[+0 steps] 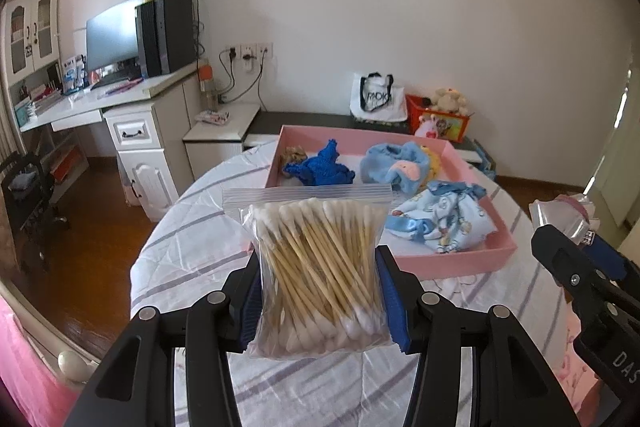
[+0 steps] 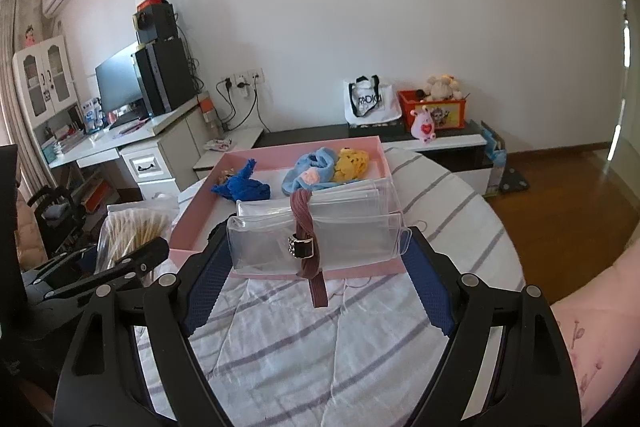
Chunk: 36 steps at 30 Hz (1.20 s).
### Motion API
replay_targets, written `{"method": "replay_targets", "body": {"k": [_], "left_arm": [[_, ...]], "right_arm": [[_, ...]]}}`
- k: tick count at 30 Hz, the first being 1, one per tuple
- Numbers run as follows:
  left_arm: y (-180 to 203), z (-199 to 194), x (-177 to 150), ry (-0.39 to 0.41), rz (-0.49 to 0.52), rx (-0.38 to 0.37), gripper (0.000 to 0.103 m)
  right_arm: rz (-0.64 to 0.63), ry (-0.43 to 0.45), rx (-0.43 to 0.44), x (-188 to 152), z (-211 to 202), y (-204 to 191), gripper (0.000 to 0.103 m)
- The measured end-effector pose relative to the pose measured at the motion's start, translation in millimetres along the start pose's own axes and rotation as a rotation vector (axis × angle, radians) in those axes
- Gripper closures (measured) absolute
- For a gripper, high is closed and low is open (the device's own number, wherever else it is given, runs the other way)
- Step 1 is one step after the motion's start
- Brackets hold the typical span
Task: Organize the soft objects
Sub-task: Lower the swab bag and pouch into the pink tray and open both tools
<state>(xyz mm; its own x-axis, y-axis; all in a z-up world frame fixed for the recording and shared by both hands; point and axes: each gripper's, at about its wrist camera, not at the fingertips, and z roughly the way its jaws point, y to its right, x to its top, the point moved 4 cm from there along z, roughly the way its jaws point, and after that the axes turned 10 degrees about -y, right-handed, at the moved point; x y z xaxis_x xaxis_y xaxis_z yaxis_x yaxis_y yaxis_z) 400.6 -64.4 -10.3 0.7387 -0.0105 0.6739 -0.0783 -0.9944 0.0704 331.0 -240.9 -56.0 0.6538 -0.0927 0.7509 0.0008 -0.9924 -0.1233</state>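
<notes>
The left gripper [image 1: 320, 291] pinches a clear zip bag of wooden cotton swabs [image 1: 320, 267]. The right gripper [image 2: 320, 255] clamps a stack of clear plastic pouches bound by a mauve ribbed band [image 2: 316, 235], seemingly lightly. Slick plastic could slip short of the pink tray [image 1: 460, 259].

Pink tray [image 1: 460, 259], white purple-striped tablecloth [image 1: 192, 251], royal-blue knit [image 1: 320, 169], blue-padded tongs [image 1: 320, 303]

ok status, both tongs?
Left tongs shut on cotton swab bag. Right tongs shut on clear pouches. Pink tray ahead, nothing blocking.
</notes>
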Motion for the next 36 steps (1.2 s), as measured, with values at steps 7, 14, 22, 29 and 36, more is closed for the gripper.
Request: {"method": "replay_targets", "body": {"k": [7,14,22,29,36], "left_arm": [[-3.8,43.7,46.9,-0.05,-0.01,-0.004,0.055],[-7.4,92.9,91.1,-0.106,-0.01,-0.016,0.055],[-20.0,162.0,142.6,-0.171,-0.001,-0.02,0.054],[-28.7,200.0,158.8,-0.203,-0.003,-0.038,0.054],[-40.5,219.9,170.0,-0.215,0.0,-0.087,0.03]], "right_arm": [[-0.001,-0.038,0.004,14.4,29.1,-5.4,0.022],[-0.008,-0.081,-0.003,31.1,62.3,-16.7,0.022],[-0.03,-0.145,-0.017,44.5,101.8,-29.5,0.022],[-0.054,-0.185,-0.013,48.2,124.6,-40.8,0.022],[-0.042,-0.194,-0.013,50.4,129.7,-39.5,0.022]]}}
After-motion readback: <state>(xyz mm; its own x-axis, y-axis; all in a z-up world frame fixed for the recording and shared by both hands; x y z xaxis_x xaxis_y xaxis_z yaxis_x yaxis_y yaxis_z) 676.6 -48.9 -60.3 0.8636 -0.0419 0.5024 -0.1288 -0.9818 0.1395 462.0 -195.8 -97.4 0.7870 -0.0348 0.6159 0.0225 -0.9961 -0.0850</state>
